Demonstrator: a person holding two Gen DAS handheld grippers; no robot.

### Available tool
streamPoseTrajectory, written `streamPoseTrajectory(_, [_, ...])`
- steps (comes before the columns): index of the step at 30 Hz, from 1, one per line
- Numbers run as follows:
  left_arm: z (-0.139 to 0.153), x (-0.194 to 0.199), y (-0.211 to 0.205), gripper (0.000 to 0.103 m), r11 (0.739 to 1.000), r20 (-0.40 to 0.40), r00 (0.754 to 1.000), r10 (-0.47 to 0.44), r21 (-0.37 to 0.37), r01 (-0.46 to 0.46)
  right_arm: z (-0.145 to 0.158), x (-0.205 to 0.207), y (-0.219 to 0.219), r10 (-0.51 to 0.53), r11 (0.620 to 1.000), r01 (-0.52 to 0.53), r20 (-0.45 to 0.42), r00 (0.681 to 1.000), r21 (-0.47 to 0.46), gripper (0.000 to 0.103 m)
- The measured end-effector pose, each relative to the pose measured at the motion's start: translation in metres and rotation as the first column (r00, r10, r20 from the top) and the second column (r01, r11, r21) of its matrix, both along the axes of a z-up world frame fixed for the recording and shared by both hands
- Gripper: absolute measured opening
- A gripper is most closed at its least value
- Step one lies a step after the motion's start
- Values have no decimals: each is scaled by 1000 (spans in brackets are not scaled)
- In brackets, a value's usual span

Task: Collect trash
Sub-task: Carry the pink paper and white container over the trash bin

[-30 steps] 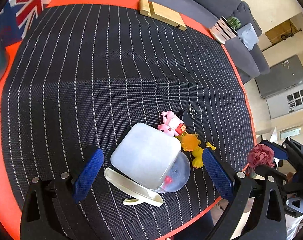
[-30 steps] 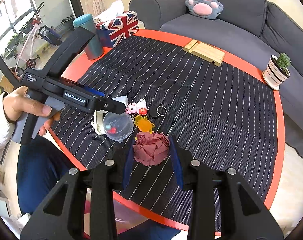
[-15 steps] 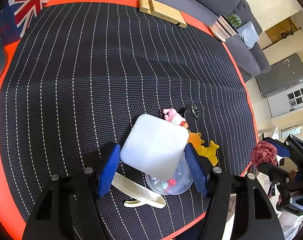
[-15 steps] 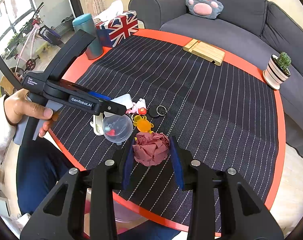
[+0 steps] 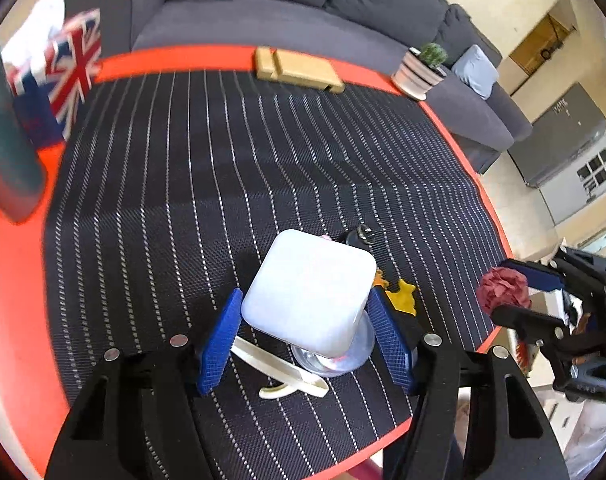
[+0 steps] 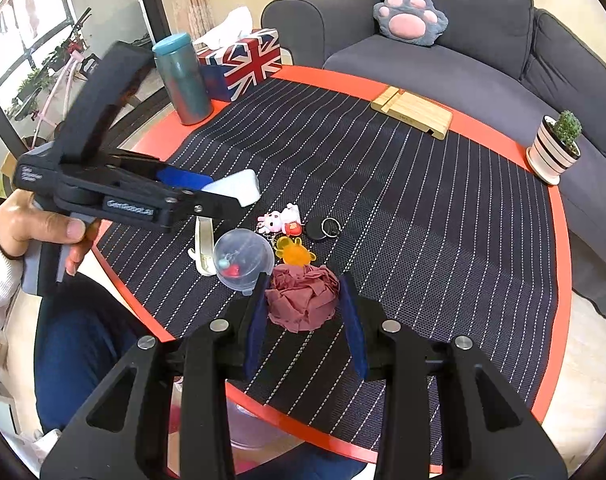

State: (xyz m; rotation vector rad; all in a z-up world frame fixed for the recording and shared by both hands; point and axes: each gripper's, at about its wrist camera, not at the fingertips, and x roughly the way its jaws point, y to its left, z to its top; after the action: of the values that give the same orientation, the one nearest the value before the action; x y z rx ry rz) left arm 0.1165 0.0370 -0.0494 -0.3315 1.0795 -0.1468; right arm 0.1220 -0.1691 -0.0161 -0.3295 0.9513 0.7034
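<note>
My left gripper [image 5: 305, 312] is shut on a white rounded square box [image 5: 309, 288] and holds it lifted above the striped mat; it also shows in the right wrist view [image 6: 235, 190]. My right gripper [image 6: 303, 304] is shut on a crumpled dark red paper ball [image 6: 303, 298], held above the table's near edge; the ball shows in the left wrist view [image 5: 503, 292]. Below the box lie a clear plastic capsule ball [image 6: 243, 258] and a cream shoehorn-like piece [image 6: 203, 242].
A keychain cluster lies on the mat: pink figure [image 6: 281, 220], orange charm [image 6: 295, 254], black fob [image 6: 317, 228]. Farther back stand a teal tumbler [image 6: 181, 80], a Union Jack tissue box [image 6: 243, 64], a wooden stand [image 6: 413, 114] and a potted cactus [image 6: 557, 148]. A grey sofa stands behind.
My left gripper closed on the white box and lifted it off the mat, tilting the view up. My right gripper kept holding the red paper ball, nearly still.
</note>
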Motion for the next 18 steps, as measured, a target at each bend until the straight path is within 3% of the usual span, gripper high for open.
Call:
streamPoseTrajectory(7, [28,-29,-13,63,995,92,995,-43,91,35,9,-16,-6,3,1000,-3,34,999,11,35])
streamPoseTrajectory(18, [52,-80,-44,63,981,204,971,-123,175,87,21,-55,-15,23,999,-26,101,995,21,35])
